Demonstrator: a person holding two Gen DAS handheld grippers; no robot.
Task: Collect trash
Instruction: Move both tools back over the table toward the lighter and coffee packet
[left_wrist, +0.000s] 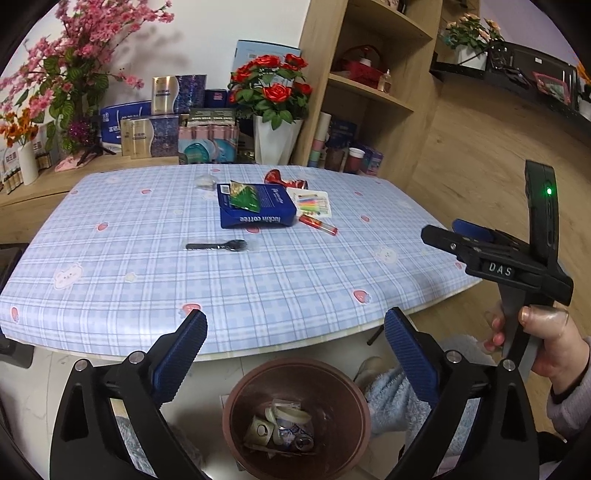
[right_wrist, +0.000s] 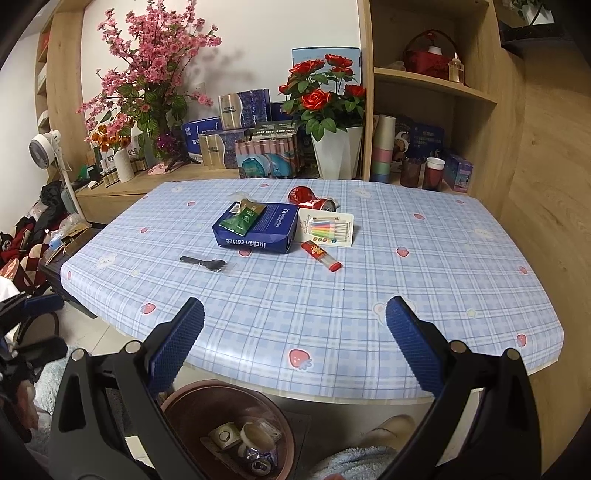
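Wide apart and empty, the left gripper (left_wrist: 293, 338) hangs just off the near table edge, its blue pads (left_wrist: 184, 343) gripping nothing. Straight below it, at 6 o'clock in the left wrist view, a brown bin (left_wrist: 236, 398) stands on the floor with cups, a wrapper and a crushed can already inside. The right gripper (right_wrist: 295, 325) is likewise spread open with nothing between its pads, hovering over the near edge of the table (right_wrist: 406, 302); from the left camera it shows at 3 o'clock, held by a hand (left_wrist: 532, 339).

Trash still waits well away, toward 12 o'clock on the checked cloth. Nearest is a black spoon (left_wrist: 218, 245) in clear wrap. Behind it lies a blue coffee box (left_wrist: 258, 212) with a green packet (left_wrist: 242, 195) resting on top. Just right of the box sit a red tube (left_wrist: 317, 224) and a card of coloured candles (left_wrist: 312, 205), and behind those a crushed red can (left_wrist: 284, 179). A crumpled bit of clear plastic (left_wrist: 207, 181) lies at 11 o'clock of the box.

My reading is that a drop into the bin is finished and the next pick is due. The spoon looks the easiest target: a gripper must reach forward, come down low over the handle, and close across its thin width without the wrap slipping.
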